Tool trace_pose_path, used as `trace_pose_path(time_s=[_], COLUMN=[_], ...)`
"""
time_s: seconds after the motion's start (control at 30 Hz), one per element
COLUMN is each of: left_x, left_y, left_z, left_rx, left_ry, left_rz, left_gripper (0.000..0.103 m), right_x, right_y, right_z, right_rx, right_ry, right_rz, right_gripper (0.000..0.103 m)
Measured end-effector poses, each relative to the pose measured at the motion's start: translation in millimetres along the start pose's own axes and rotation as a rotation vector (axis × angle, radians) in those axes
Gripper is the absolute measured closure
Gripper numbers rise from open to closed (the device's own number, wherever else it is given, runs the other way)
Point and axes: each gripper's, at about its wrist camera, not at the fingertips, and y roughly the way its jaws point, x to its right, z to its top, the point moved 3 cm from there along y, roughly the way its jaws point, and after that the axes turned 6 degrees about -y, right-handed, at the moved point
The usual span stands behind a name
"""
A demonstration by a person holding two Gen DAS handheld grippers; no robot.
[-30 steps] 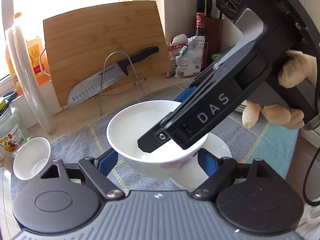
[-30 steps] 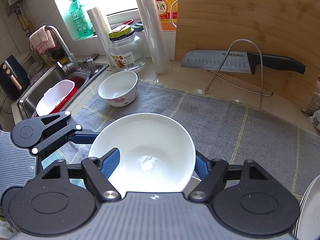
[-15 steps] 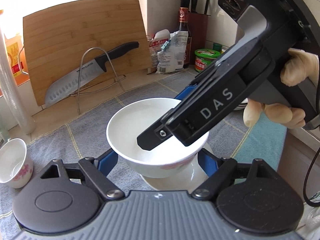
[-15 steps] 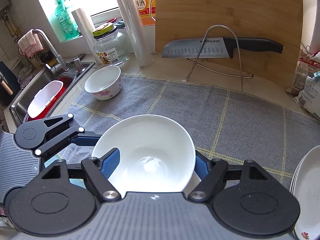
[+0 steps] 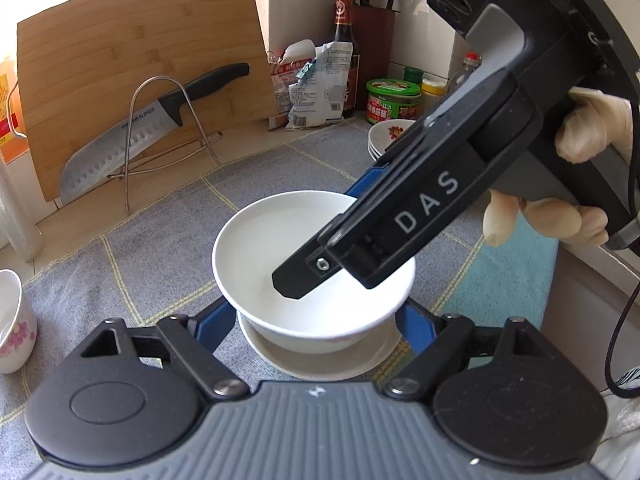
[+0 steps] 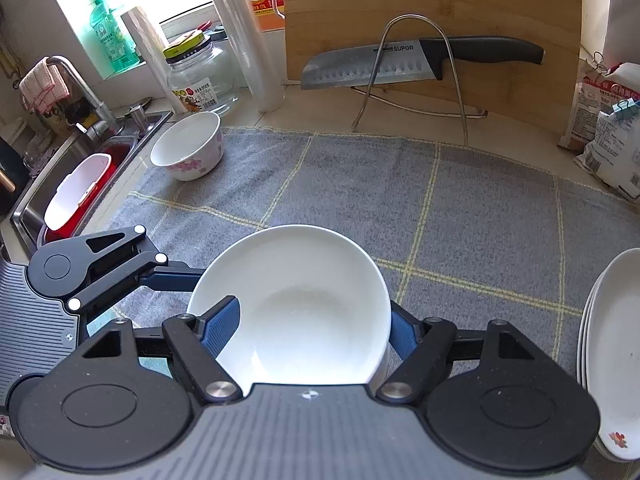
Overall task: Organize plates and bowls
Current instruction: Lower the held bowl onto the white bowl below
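A white bowl (image 5: 280, 248) is held above a small white plate (image 5: 320, 360) on the grey cloth. My left gripper (image 5: 316, 316) has its blue fingers on the bowl's two sides. My right gripper (image 6: 308, 332) also has a finger on each side of the same bowl (image 6: 304, 304), and its body crosses over the bowl in the left wrist view. A small flowered bowl (image 6: 188, 152) stands at the cloth's far left; it also shows in the left wrist view (image 5: 12, 320). A stack of white plates (image 6: 616, 352) lies at the right, also seen in the left wrist view (image 5: 388, 136).
A cutting board (image 6: 440, 8) and a knife (image 6: 400, 64) on a wire stand are at the back. A sink (image 6: 80, 184) with a red tub is at the left. A glass jar (image 6: 200, 76), bottles and food bags (image 5: 316, 84) line the wall.
Both grippers have moved right across the cloth with the bowl. The plate stack has come into view at the right, and the small flowered bowl has slid to the left.
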Motion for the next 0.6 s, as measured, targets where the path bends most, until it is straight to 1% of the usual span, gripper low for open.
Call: trace_pose_path(time_s=[0.6], left_x=[3.1], left_y=[7.7], left_z=[-6.7], left_rx=[-0.043], left_ry=[0.006], left_rz=[-0.016], left_gripper=[0.017], right_x=[3.7], right_y=[7.2], right_z=[-5.8], right_rx=[-0.021], right_ry=[0.019], right_rz=[0.005], right_gripper=[0.021])
